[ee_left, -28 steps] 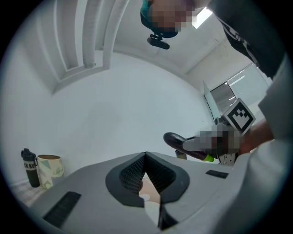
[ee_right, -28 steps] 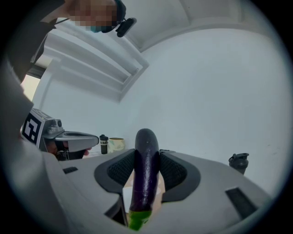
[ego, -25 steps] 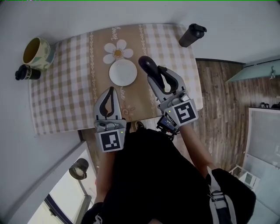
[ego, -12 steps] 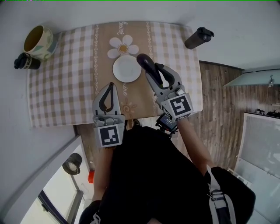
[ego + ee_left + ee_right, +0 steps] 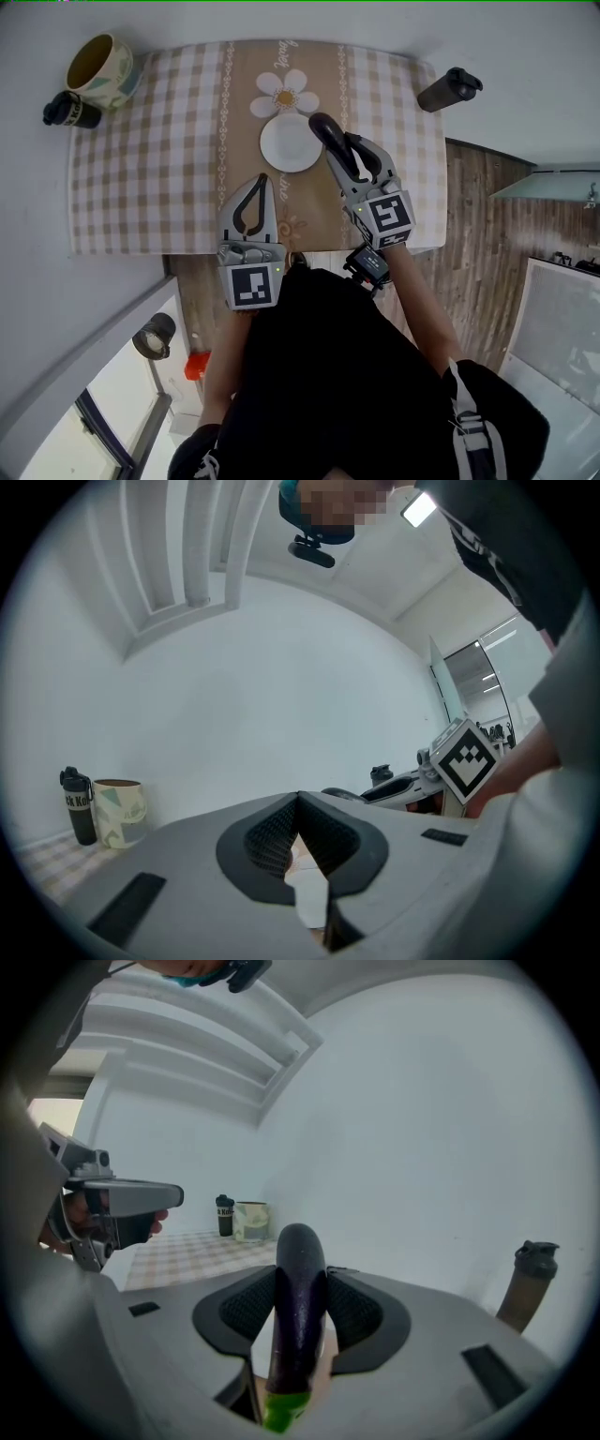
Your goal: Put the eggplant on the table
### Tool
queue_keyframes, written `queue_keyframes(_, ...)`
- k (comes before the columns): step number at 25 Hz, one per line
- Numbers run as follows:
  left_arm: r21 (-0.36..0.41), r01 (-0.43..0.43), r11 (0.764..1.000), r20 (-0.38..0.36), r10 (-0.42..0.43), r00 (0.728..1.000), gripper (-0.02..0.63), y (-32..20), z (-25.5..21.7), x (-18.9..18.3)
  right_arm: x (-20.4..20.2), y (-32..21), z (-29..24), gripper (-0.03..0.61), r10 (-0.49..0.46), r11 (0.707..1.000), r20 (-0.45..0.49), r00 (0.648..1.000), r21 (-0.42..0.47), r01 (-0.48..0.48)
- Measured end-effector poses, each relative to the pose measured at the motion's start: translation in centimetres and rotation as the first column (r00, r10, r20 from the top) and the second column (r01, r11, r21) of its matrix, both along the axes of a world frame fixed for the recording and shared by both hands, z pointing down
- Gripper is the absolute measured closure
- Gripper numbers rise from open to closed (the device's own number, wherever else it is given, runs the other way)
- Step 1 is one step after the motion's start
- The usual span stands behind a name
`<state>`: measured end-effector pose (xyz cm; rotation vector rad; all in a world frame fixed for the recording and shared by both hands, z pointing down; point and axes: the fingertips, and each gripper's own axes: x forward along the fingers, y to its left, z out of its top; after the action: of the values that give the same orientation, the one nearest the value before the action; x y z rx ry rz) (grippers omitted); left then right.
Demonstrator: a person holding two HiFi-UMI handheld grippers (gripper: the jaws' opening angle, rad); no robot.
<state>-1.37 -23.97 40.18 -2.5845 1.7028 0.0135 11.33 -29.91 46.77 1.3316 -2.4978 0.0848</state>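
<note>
A dark purple eggplant (image 5: 298, 1307) with a green stem end lies lengthwise between the pads of my right gripper (image 5: 300, 1312), which is shut on it. In the head view the eggplant (image 5: 329, 141) sticks out ahead of the right gripper (image 5: 349, 157), over the table (image 5: 150, 169) just right of a white plate (image 5: 291, 142). My left gripper (image 5: 255, 208) hovers near the table's front edge, its tips together and nothing between them. In the left gripper view the left gripper (image 5: 300, 841) has its pads meeting at the tip.
A patterned mug (image 5: 101, 64) and a small dark bottle (image 5: 70, 111) stand at the table's far left corner. A dark tumbler (image 5: 450, 89) stands at the far right corner. The cloth is checked with a brown runner and a daisy (image 5: 284, 94). Wooden floor lies to the right.
My right gripper has come down with the eggplant, toward the table beside the plate. The left gripper has barely shifted.
</note>
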Motion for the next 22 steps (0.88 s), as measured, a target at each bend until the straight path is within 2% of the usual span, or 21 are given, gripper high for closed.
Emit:
queue_keyframes(5,-0.035,-0.006,0.999,0.051,0.008,0.999,0.611,0.1,0.8,-0.2,-0.5,-1.3,2.8,0.400,-0.002,0.998,-0.009,1.000,-0.056,0.002)
queue_keyframes(14,-0.059,0.001,0.998,0.042,0.002,0.999,0.611,-0.1,1.1,-0.6,-2.1,-2.6,7.6,0.400,-0.038,0.988,-0.053,0.998,-0.152,0.030)
queue_keyframes(17,-0.028,0.005,1.000,0.016,-0.005,1.000,0.611,-0.4,0.6,-0.5,-2.2,-2.9,9.4,0.400,-0.035,0.979,-0.047,0.998,-0.203,0.025)
queue_keyframes(22,-0.031,-0.003,1.000,0.052,0.005,0.999,0.611,-0.3,1.0,-0.9,-2.6,-3.2,12.5,0.400,-0.040,0.962,-0.071,0.997,-0.271,0.020)
